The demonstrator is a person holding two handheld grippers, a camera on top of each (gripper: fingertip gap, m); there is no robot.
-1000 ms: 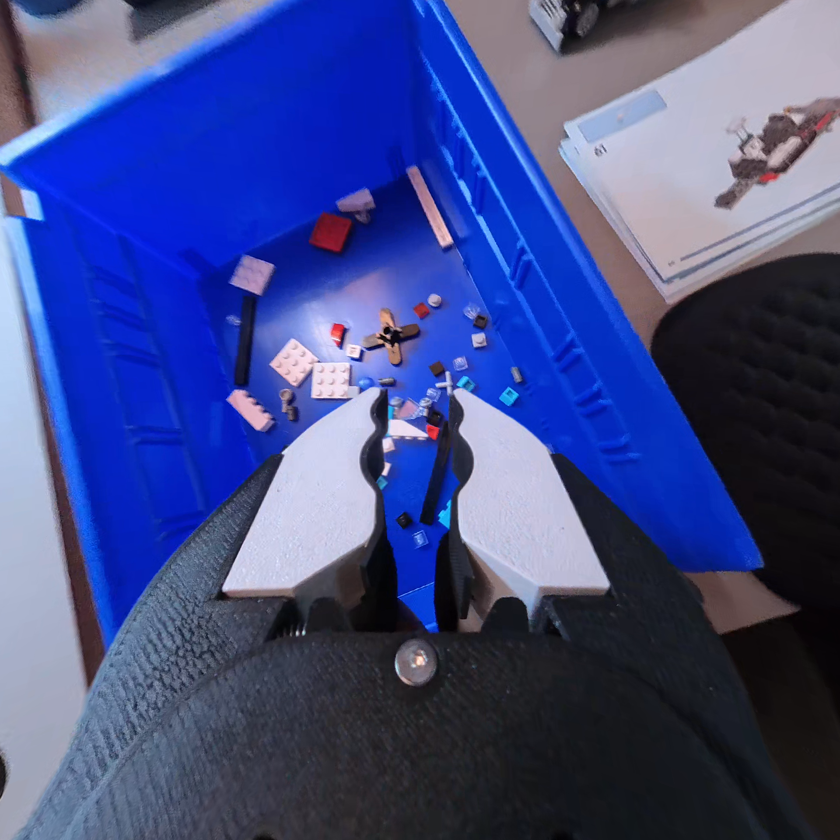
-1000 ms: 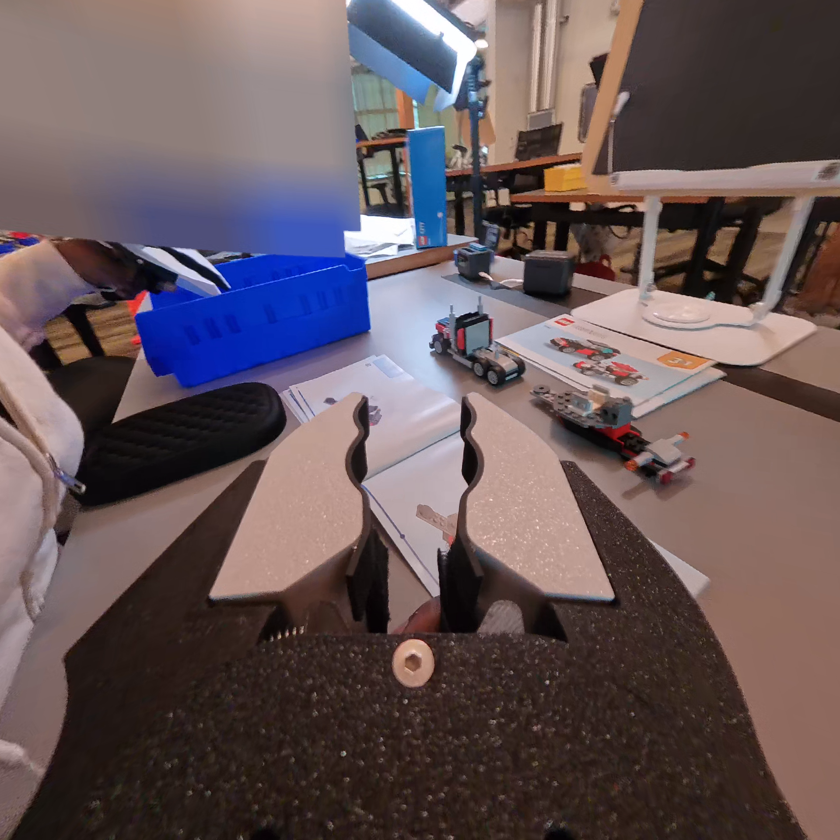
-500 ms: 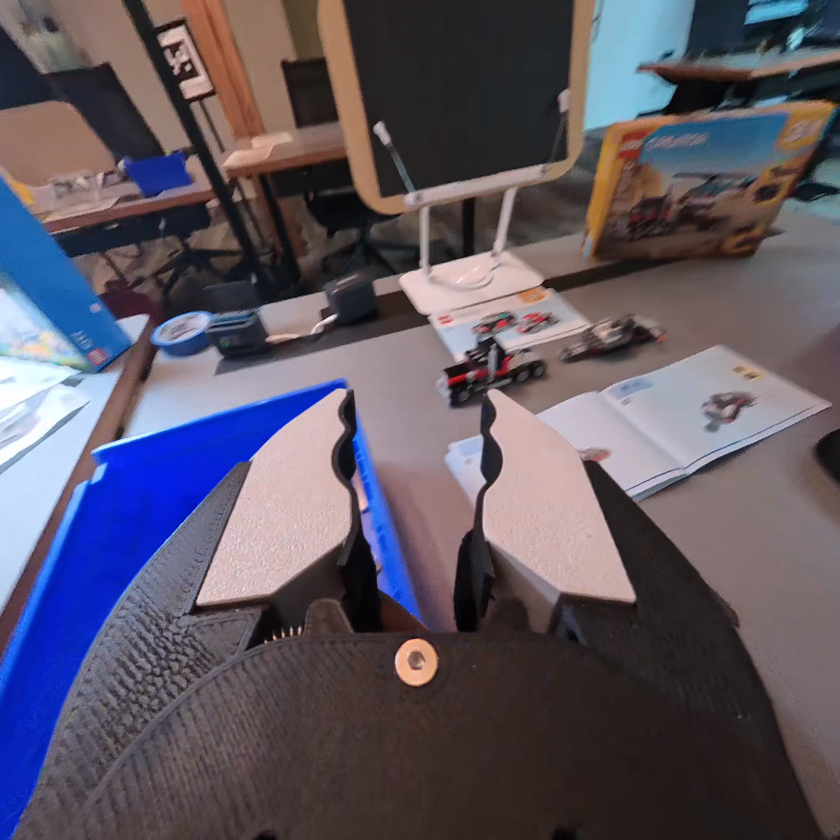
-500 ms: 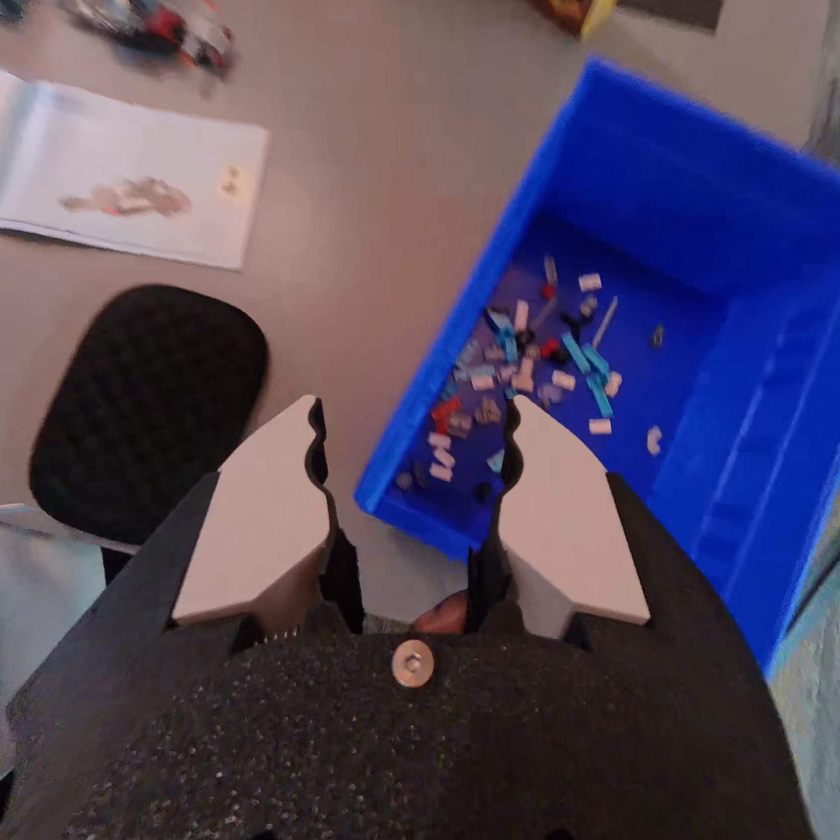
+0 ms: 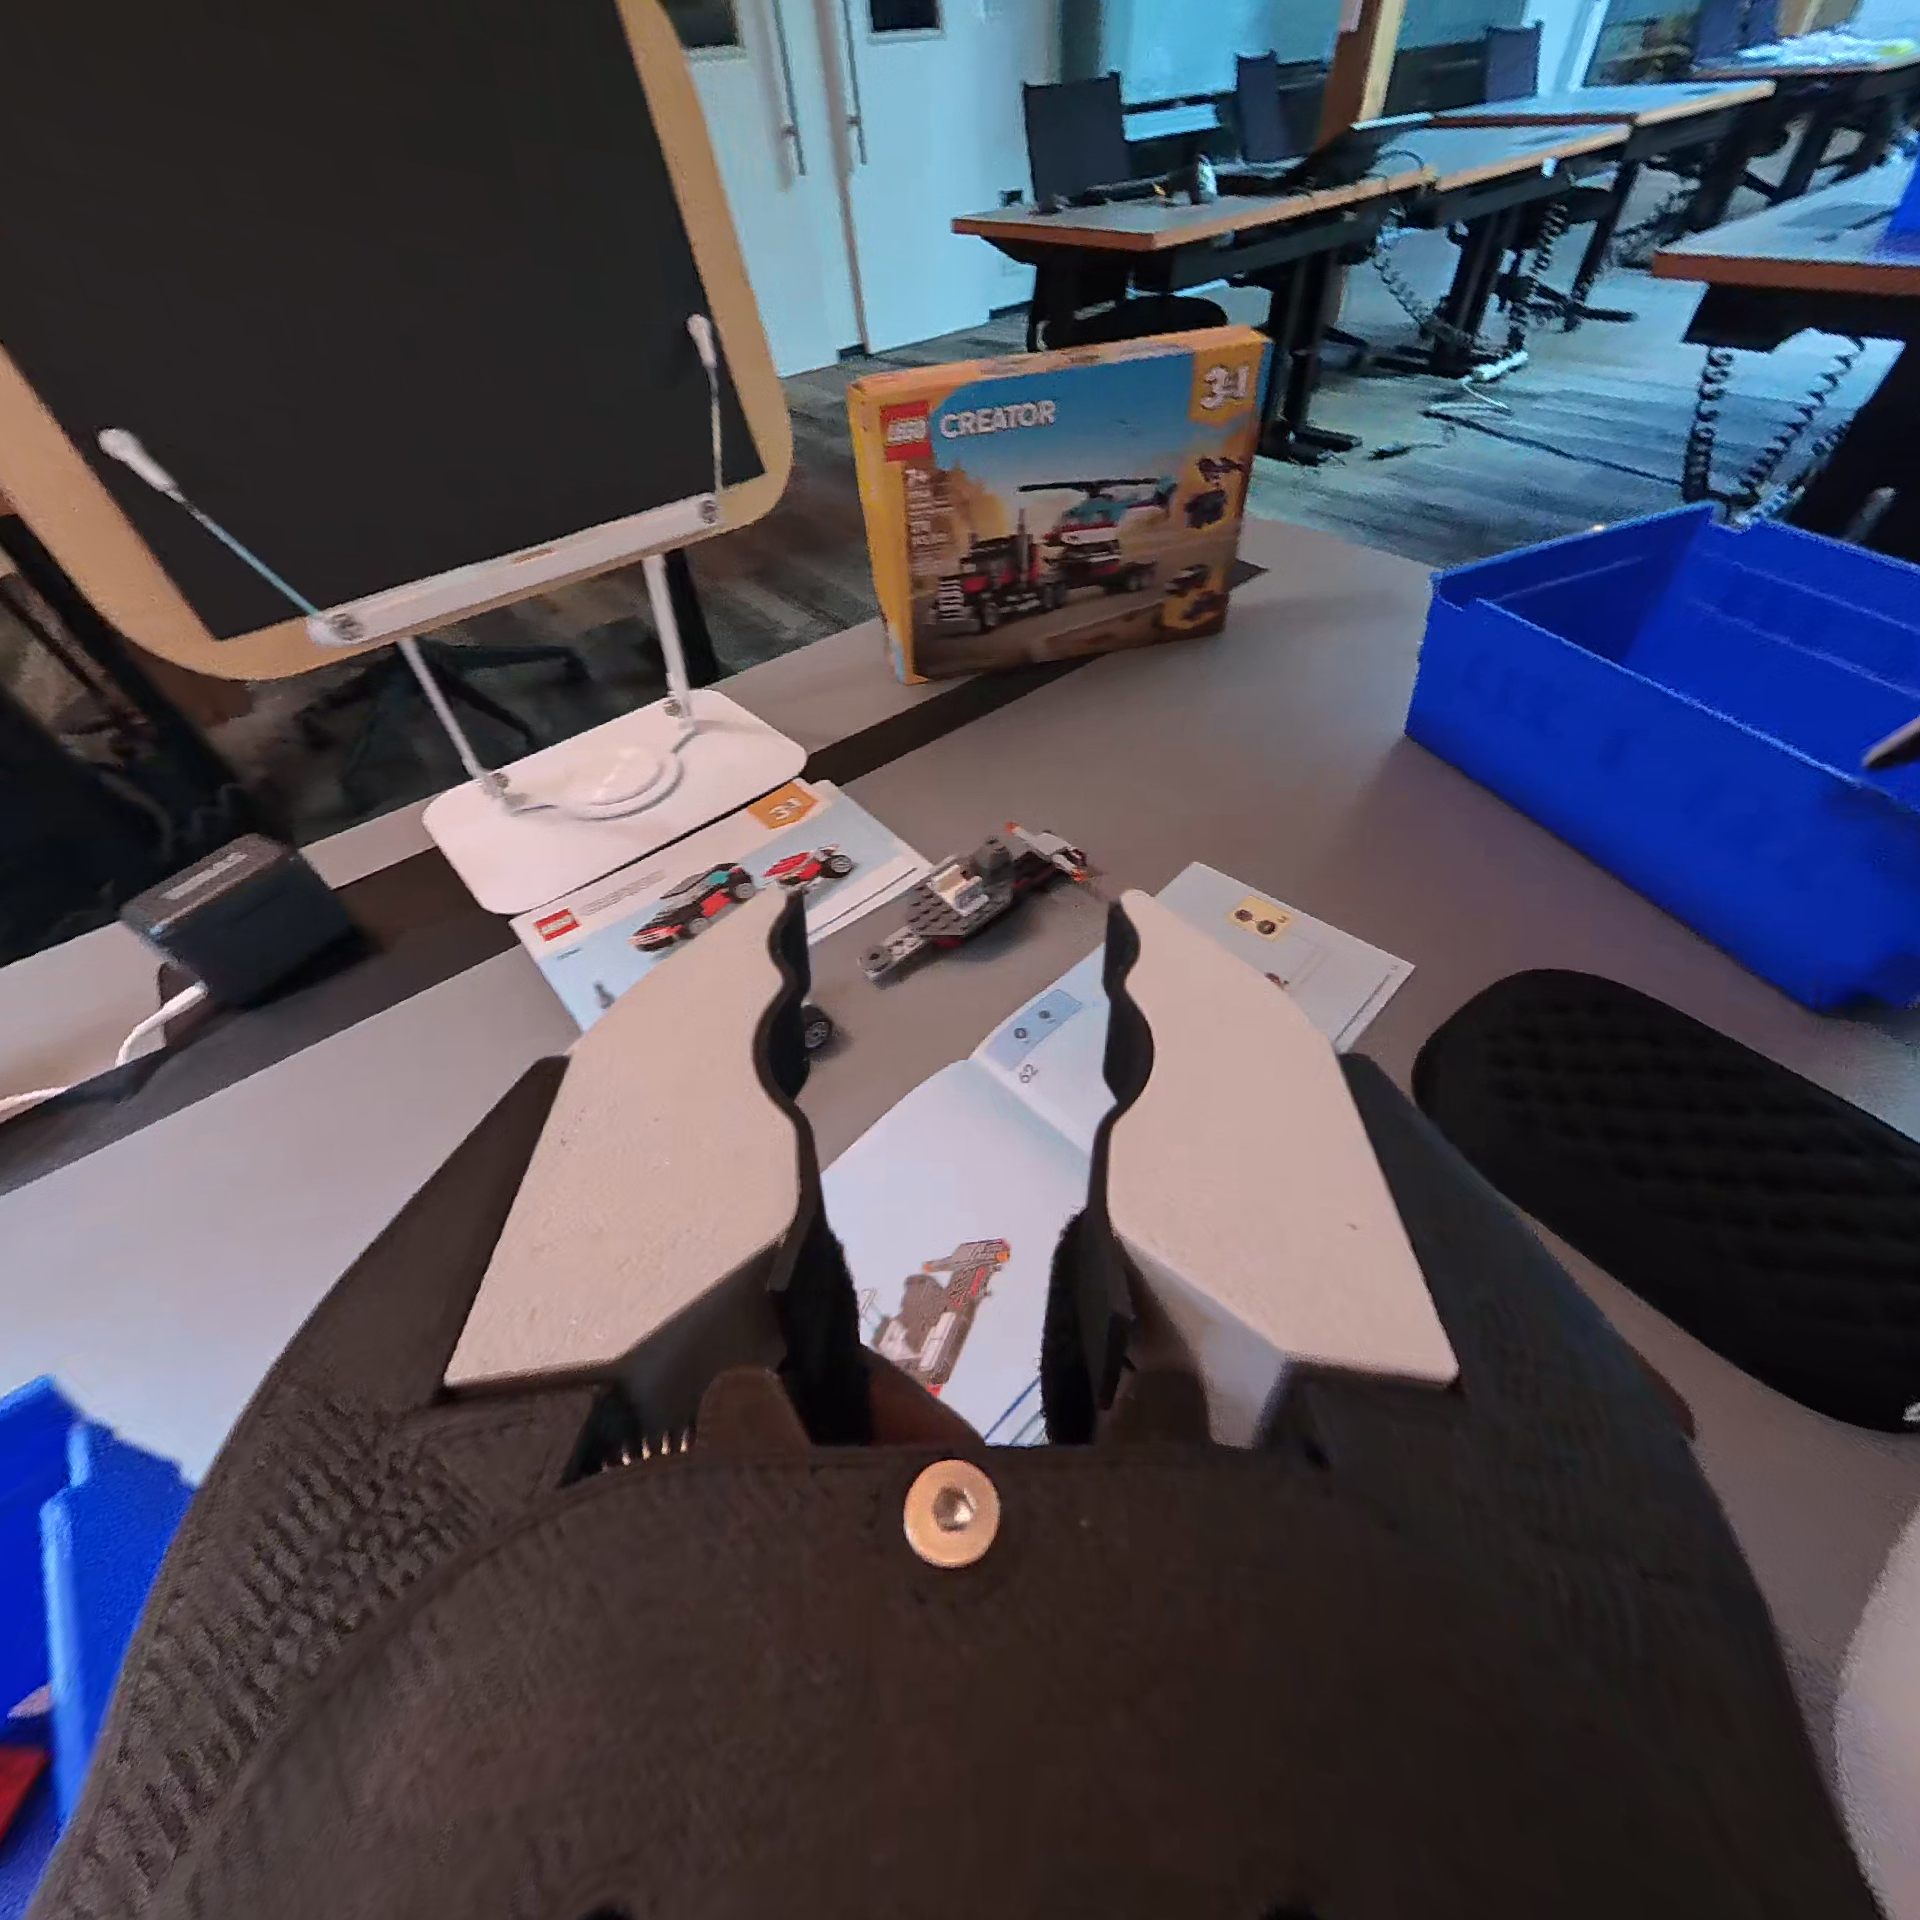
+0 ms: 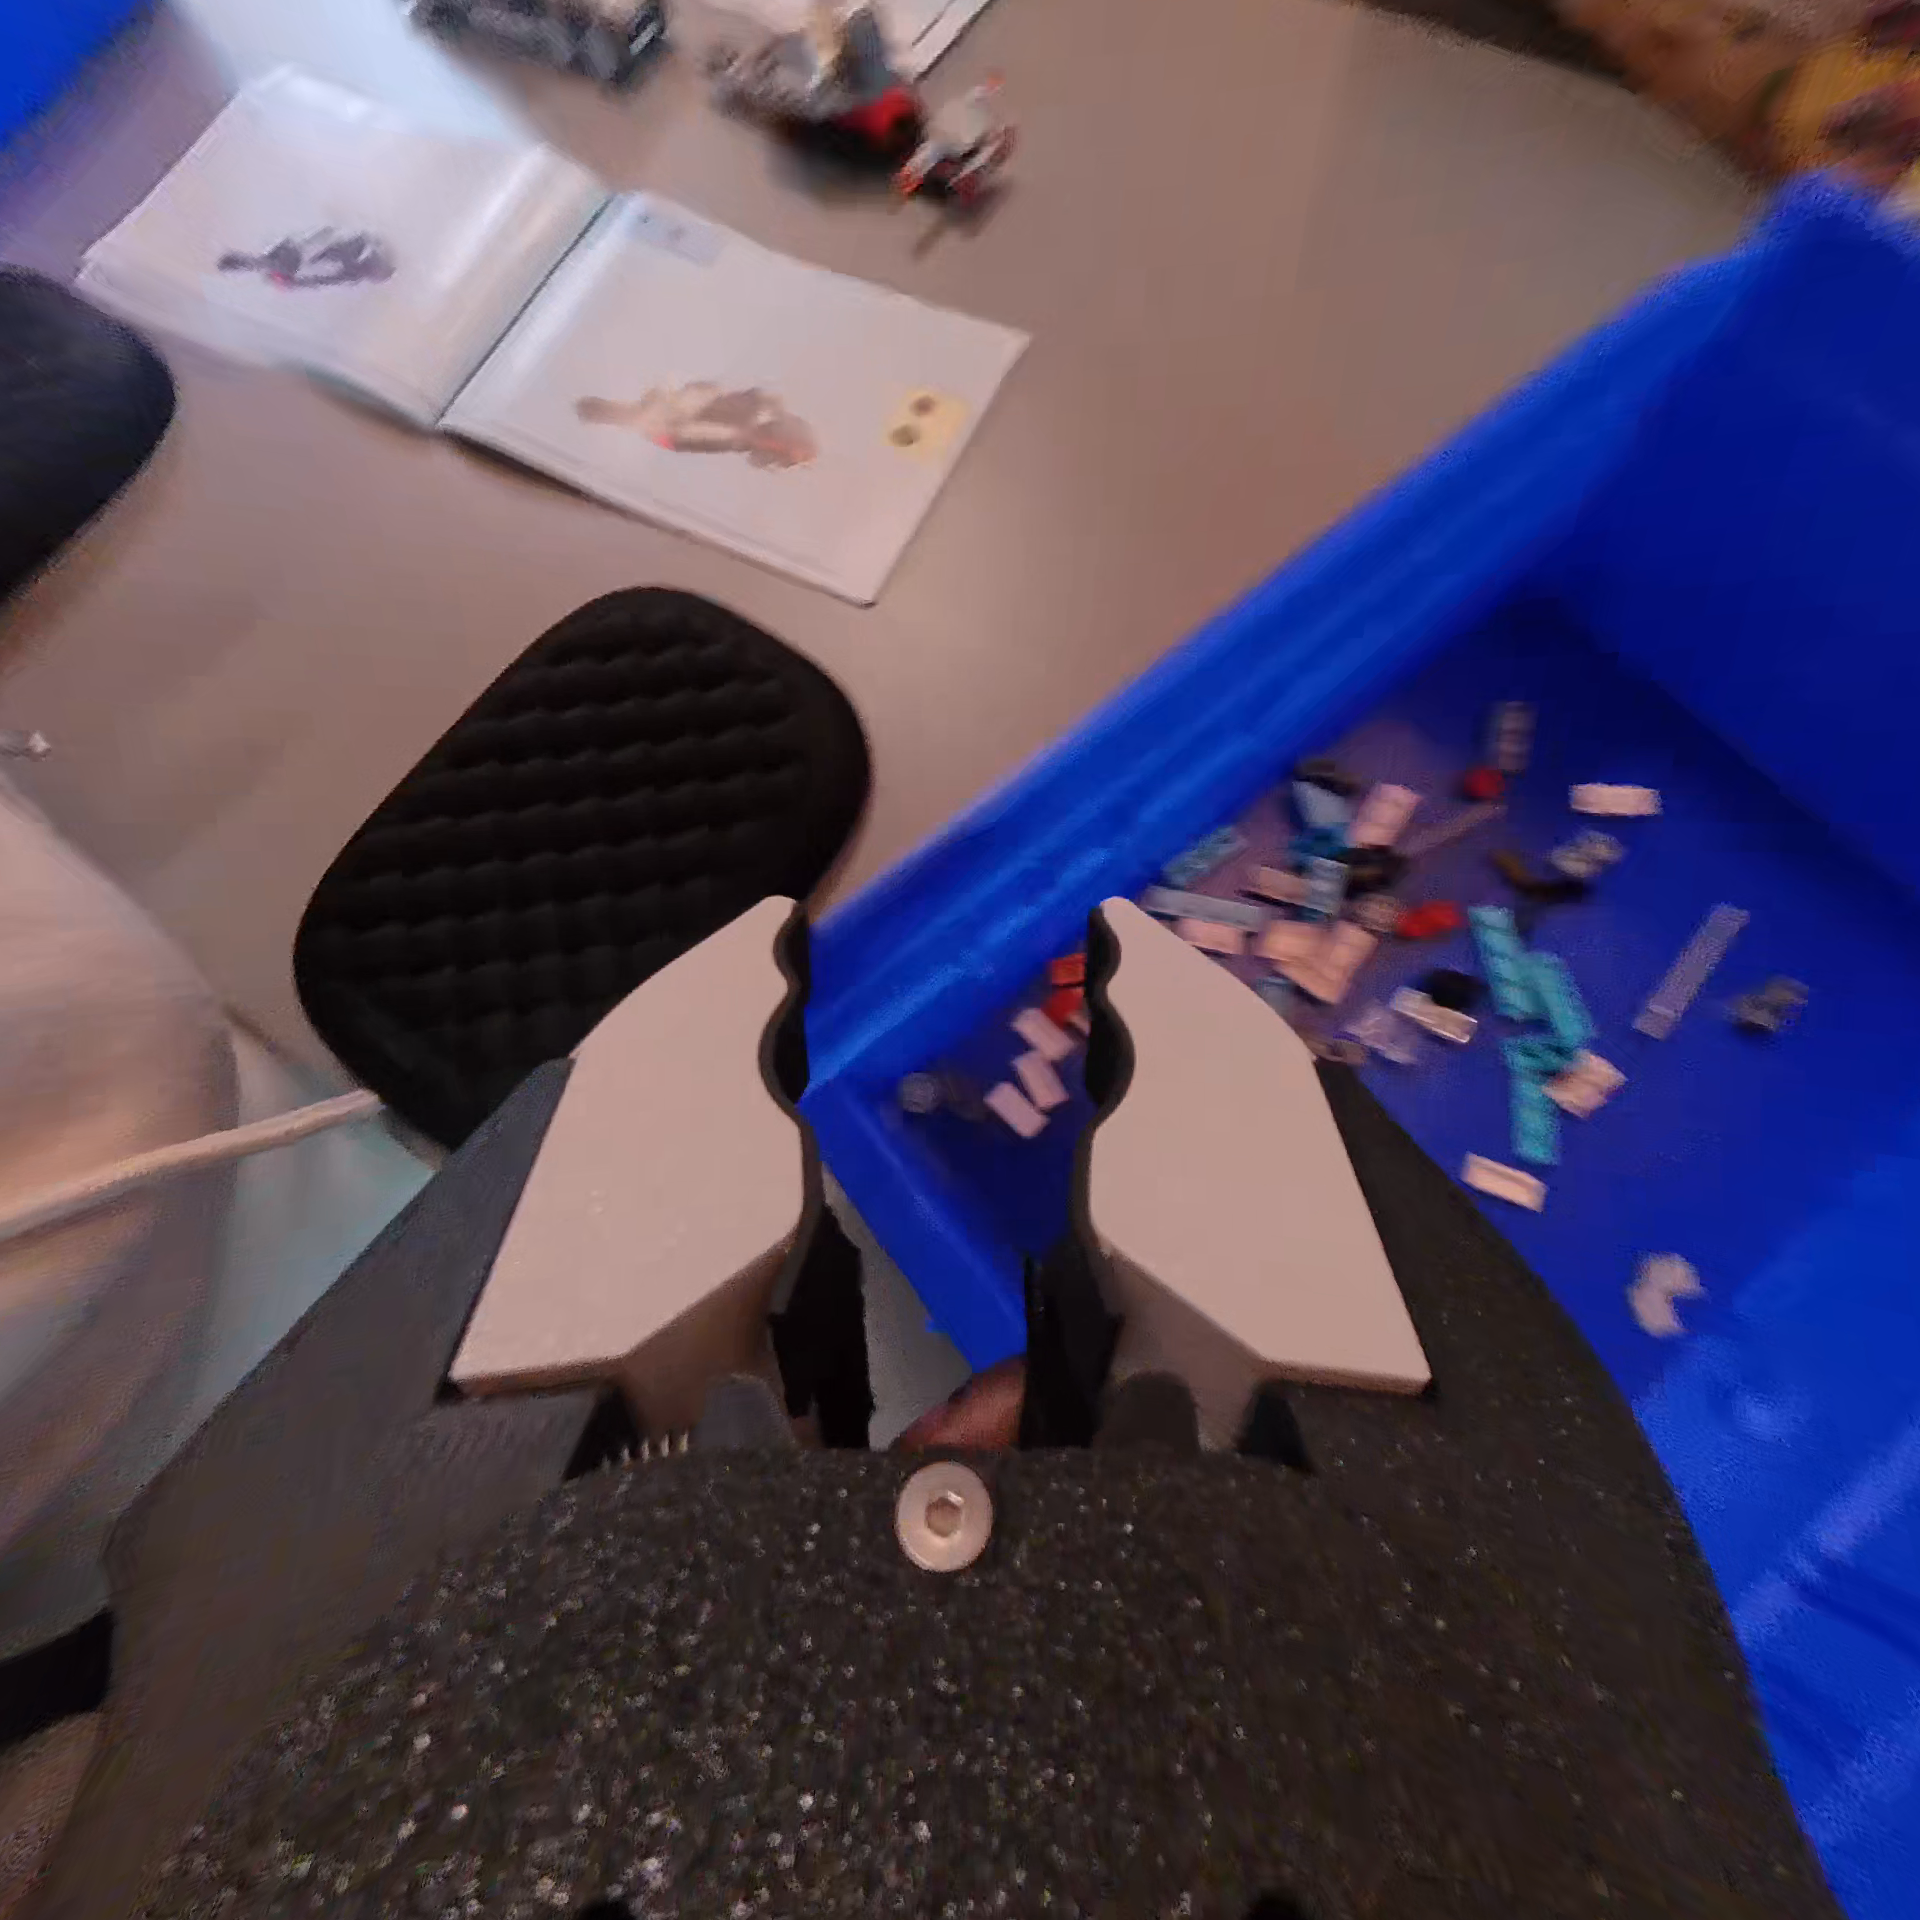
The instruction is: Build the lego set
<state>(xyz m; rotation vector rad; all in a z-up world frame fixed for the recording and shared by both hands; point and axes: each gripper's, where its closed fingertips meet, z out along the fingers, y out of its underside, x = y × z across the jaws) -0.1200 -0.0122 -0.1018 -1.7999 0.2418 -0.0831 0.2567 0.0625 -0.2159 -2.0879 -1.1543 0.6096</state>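
My left gripper [image 5: 956, 920] is open and empty, held above the open instruction booklet [image 5: 997, 1132] on the grey table. The partly built grey lego model [image 5: 966, 909] lies just beyond its fingertips. My right gripper [image 6: 945, 920] is open and empty, above the near corner of a blue bin [image 6: 1195, 769]. That bin holds several small loose pieces [image 6: 1340, 945] in white, teal, red and black. The booklet [image 6: 665, 405] and the blurred model [image 6: 873, 109] also show in the right wrist view.
A black cushioned pad [image 5: 1683, 1174] lies right of the booklet, also in the right wrist view [image 6: 582, 831]. The lego box [image 5: 1060, 499], a board on a white stand [image 5: 613, 779] and a closed booklet [image 5: 717, 894] stand at the back. A second blue bin [image 5: 62, 1558] is at the lower left.
My left gripper rose out of its bin, swung up and moved right over the booklet, opening wider. My right gripper turned from the table down over the right bin and shifted along its near edge.
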